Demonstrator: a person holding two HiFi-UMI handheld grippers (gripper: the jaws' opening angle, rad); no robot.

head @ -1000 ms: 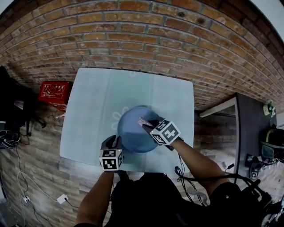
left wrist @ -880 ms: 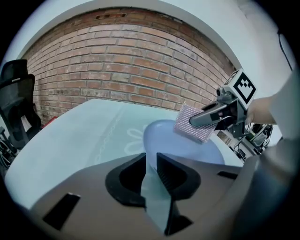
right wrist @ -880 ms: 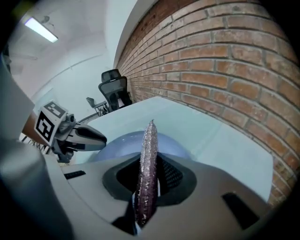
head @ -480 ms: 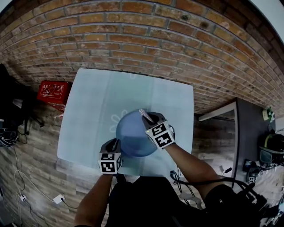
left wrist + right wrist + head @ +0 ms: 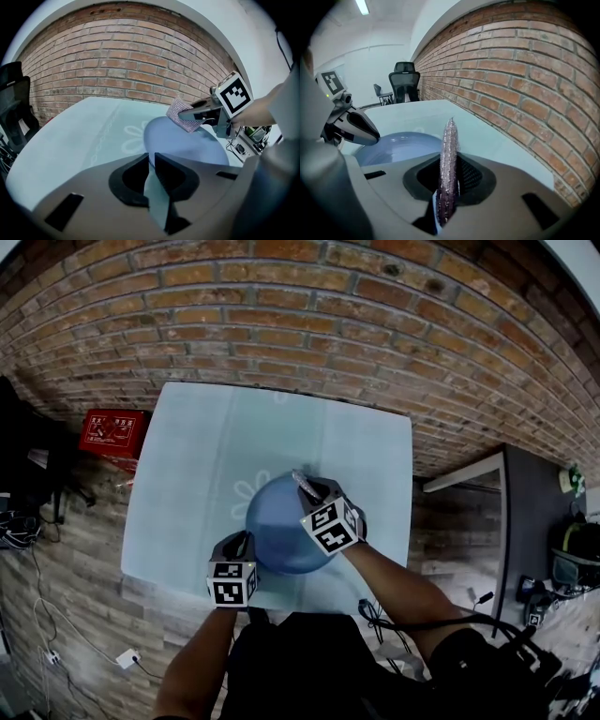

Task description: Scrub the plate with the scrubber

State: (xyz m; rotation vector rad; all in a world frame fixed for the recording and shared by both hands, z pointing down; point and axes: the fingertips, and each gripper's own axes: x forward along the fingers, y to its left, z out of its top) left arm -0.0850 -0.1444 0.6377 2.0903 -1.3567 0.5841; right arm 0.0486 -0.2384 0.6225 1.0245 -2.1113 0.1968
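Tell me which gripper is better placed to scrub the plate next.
Right. The right gripper holds the scrubber at the far edge of the plate. The left gripper has just been closing its fingers on the plate's near rim, so it only steadies the plate.

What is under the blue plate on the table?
The blue plate sits on a pale tablecloth; a white flower print pokes out at its left edge. The rest of the print is covered by it.

White lettering on the red box point(image 5: 114, 432), illegible; no other text
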